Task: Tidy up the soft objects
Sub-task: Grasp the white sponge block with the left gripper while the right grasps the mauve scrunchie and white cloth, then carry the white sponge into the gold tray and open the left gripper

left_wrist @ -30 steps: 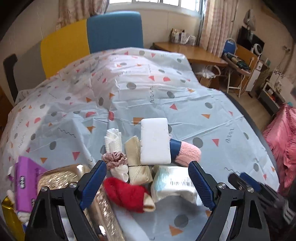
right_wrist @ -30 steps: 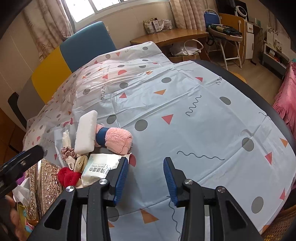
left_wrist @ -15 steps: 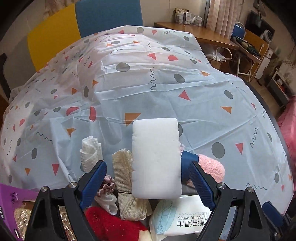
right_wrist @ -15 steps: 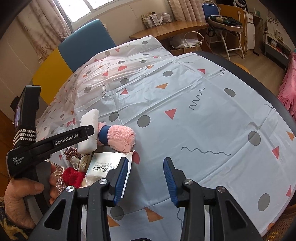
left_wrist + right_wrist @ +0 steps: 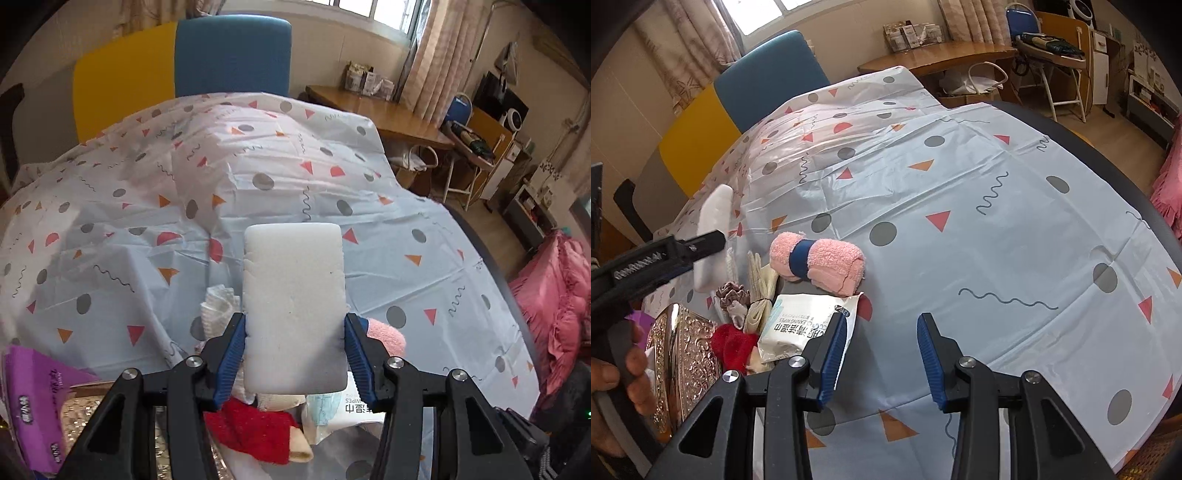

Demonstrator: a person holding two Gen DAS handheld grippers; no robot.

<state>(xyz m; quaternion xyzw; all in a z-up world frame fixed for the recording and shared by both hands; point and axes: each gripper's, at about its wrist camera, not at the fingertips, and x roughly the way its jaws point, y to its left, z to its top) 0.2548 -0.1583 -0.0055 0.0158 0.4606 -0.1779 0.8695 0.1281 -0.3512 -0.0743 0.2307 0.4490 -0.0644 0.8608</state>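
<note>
A white sponge [image 5: 293,306] sits between the blue pads of my left gripper [image 5: 294,325]. Its jaws are closing, and the pads dent the sponge's sides. In the right wrist view the sponge [image 5: 714,210] is held up at the left, above the pile. Below it lie a pink towel roll [image 5: 820,266] with a blue band, a wet wipes pack [image 5: 801,325], a red cloth [image 5: 733,343], a scrunchie [image 5: 729,291] and a beige roll [image 5: 762,291]. My right gripper [image 5: 883,321] hangs open over the tablecloth beside the wipes, with nothing between its fingers.
A gold embossed box [image 5: 683,350] and a purple tissue pack [image 5: 37,402] lie left of the pile. A person's hand [image 5: 613,373] grips the left tool. The patterned tablecloth [image 5: 960,184] spreads right and far. Blue and yellow chair backs [image 5: 229,55] stand behind the table.
My left gripper moved in over the pile, closed its jaws on the white sponge and raised it off the other items. The right gripper stayed where it was.
</note>
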